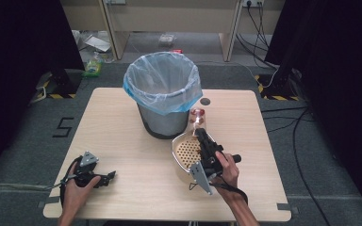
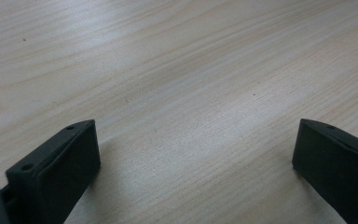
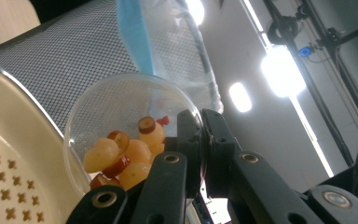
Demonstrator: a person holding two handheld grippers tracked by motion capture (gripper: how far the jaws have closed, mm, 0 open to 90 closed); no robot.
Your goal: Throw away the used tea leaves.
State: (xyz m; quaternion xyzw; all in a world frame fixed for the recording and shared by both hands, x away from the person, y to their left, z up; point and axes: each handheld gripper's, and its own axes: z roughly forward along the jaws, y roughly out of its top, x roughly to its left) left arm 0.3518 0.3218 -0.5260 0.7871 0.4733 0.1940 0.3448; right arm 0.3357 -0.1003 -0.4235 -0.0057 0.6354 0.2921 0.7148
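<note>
Right tool (image 1: 199, 133): held in the person's right hand (image 1: 227, 168), near the middle of the table (image 1: 122, 155), pointing toward the bin. Its jaws are closed tight on the rim of a clear cup (image 1: 197, 117).
Clear cup (image 3: 121, 121): a see-through plastic cup tipped on its side in the right gripper view, with pale yellow fruit pieces and red-skinned slices (image 3: 126, 156) heaped against its lower wall.
Where the cup is: just to the right of the bin's base, right beside the far edge of the colander.
Colander (image 1: 187, 151): a cream bowl pierced with small holes, lying on the table under the right tool.
Bin (image 1: 162, 92): a grey mesh waste bin lined with a pale blue bag, standing at the far middle of the table.
Left tool (image 1: 109, 176): held in the left hand (image 1: 78, 186) at the table's near left corner, well apart from the rest. Its jaws stand wide, nothing between them, bare wood (image 2: 177, 93) below.
</note>
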